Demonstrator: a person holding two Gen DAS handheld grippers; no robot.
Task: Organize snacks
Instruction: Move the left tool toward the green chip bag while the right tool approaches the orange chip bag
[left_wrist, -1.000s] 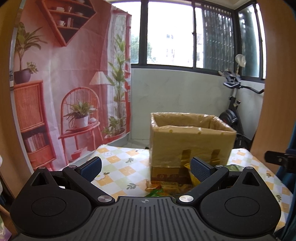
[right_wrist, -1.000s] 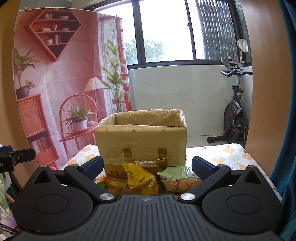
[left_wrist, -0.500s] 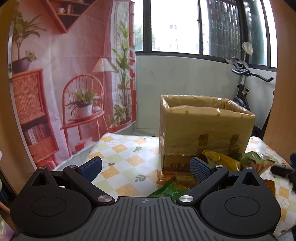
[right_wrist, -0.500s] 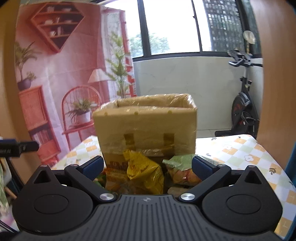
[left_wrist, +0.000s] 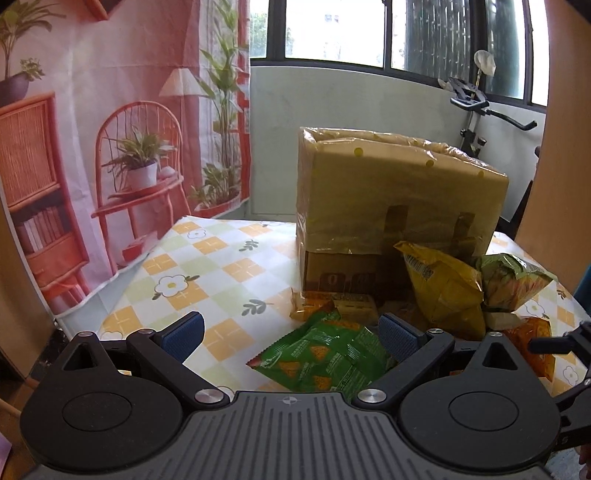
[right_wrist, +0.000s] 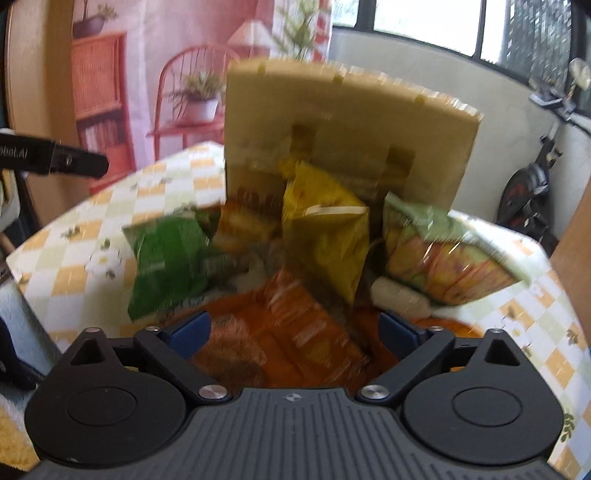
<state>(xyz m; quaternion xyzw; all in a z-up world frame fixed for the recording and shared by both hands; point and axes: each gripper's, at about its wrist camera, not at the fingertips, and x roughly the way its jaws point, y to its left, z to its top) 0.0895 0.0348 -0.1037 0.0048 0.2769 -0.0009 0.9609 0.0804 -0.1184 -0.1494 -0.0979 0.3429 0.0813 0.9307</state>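
At nine o'clock the left gripper (left_wrist: 291, 328) stands wide and empty above the checked tablecloth (left_wrist: 207, 266). At twelve the cardboard box (left_wrist: 399, 206) rises behind the snack bags (right_wrist: 325, 240). At three the right gripper (right_wrist: 293, 330), wide but just narrowing, straddles an orange packet (right_wrist: 306, 332) without pressing it.

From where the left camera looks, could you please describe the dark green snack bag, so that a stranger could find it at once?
Start at the tall cardboard box on the checked tablecloth. Snack bags are piled in front of it, and the dark green bag lies flat at the near-left edge of the pile. Only this bag shows triangular orange chips printed on dark green; its neighbours are yellow, orange or pale green.
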